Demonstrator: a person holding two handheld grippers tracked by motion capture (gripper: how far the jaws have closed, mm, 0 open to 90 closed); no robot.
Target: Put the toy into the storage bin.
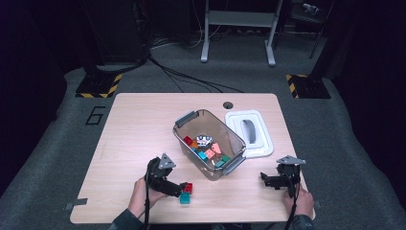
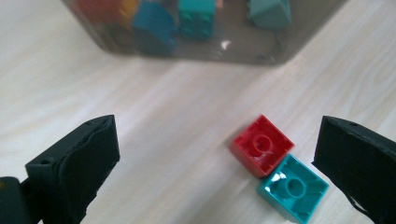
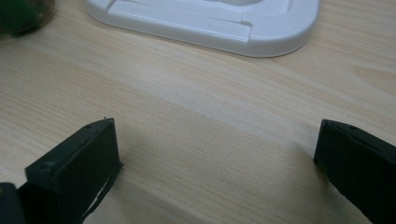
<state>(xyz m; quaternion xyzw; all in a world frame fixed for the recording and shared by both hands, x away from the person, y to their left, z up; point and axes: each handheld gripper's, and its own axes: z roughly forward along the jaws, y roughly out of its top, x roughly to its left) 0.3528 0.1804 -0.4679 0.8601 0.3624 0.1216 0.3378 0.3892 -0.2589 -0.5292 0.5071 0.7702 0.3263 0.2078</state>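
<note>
Blocks are what this job is about. A red block point(image 2: 262, 144) and a teal block point(image 2: 293, 186) lie on the table point(image 1: 134, 129), touching each other at one corner. They sit just in front of the clear bin point(image 1: 209, 142), which has more blocks inside. The white lid point(image 1: 250, 132) lies beside the bin, on its far right.

The left gripper point(image 2: 210, 154) is low over the table with its jaws spread as wide as they go. Nothing is held in it. The two blocks lie between the jaws but close to one side, and the pads do not touch them. The right gripper point(image 3: 215, 158) rests near the table's right edge, also wide open with nothing in it, pointing at bare wood near the lid.

Here is what I think could go wrong. The blocks are not in the middle of the left gripper. If the jaws close now, the near jaw may hit the teal block first and push it away. It could also catch both blocks at once, since they touch. Then one might slip and drop on the way to the bin. The blocks sit at a slant to the jaws, so the pads may grab corners, not flat sides, and the block could twist or pop out.
</note>
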